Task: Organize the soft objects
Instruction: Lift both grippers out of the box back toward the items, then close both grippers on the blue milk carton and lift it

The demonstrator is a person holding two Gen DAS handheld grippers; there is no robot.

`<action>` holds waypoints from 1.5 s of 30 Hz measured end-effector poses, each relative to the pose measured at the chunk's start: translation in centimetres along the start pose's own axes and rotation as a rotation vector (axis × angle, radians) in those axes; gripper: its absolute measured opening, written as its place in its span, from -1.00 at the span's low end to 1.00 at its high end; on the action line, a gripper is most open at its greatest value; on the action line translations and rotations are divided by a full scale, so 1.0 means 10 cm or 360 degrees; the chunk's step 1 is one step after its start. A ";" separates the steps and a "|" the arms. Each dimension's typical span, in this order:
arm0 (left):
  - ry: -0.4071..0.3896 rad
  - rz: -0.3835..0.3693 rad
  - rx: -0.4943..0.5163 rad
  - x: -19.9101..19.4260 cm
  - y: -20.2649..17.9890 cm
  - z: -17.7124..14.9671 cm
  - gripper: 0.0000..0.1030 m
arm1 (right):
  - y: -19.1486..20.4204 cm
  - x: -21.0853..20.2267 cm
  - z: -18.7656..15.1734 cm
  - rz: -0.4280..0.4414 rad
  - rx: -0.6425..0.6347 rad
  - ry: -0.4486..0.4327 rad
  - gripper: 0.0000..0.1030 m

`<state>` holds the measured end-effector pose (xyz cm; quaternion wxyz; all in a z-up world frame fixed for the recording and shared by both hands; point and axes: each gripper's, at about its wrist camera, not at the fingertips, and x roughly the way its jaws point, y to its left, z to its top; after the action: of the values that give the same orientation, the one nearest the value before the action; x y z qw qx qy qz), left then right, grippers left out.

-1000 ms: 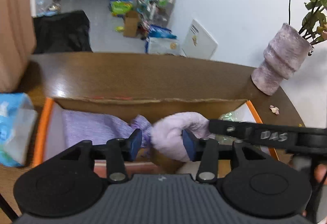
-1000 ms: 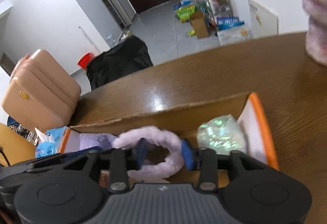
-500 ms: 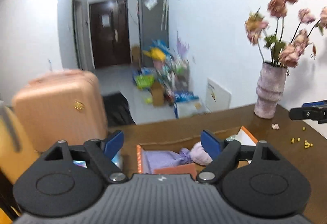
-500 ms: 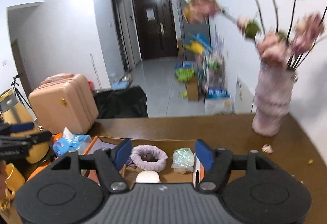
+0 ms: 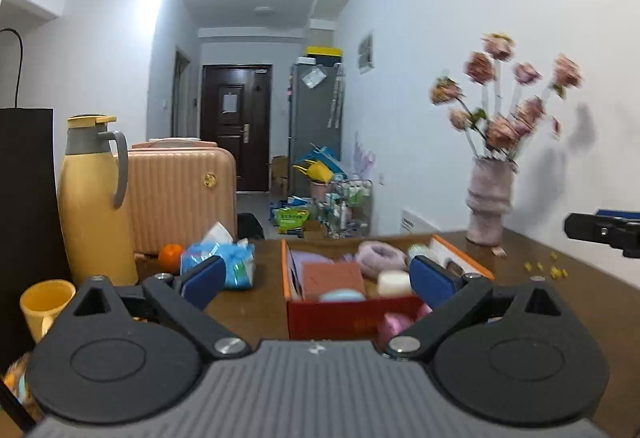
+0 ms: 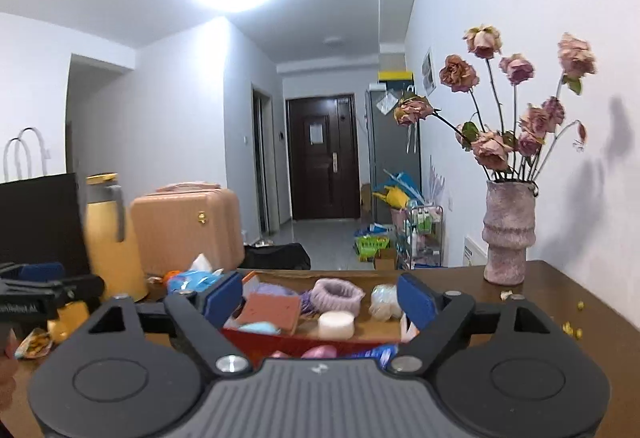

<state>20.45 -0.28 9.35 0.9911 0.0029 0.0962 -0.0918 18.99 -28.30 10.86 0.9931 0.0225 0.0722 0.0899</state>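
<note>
Both claws wide w/ nothing between the pads, jaws just been opening: left claw (image 5: 316,280), right claw (image 6: 320,298). Purple headband (image 6: 337,291) lies in box (image 6: 256,334) ahead. Pink bits (image 6: 320,352) near side prob. still left.

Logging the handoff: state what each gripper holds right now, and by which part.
Nothing is held. The left gripper and right gripper have jaws that have just been opening, with nothing between them; the purple headband lies in the box.
</note>
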 end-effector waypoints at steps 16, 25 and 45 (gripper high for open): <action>0.0211 -0.0219 0.0000 -0.37 -0.27 -0.68 0.99 | 0.25 -0.51 -0.85 -0.0096 -0.0049 0.0113 0.75; 0.0369 -0.0302 -0.0180 0.25 -0.41 -0.63 0.41 | 0.02 -0.22 -0.91 -0.0127 -0.0046 0.0214 0.24; 0.0938 -0.0827 -0.0889 2.57 -0.87 -0.68 -0.55 | -0.94 1.51 -0.75 -0.0060 0.0332 0.0438 -0.56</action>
<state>42.38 -13.30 -2.16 0.8288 -0.2617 0.3913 -0.3024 34.22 -34.52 0.77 0.9676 0.1115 0.2168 0.0656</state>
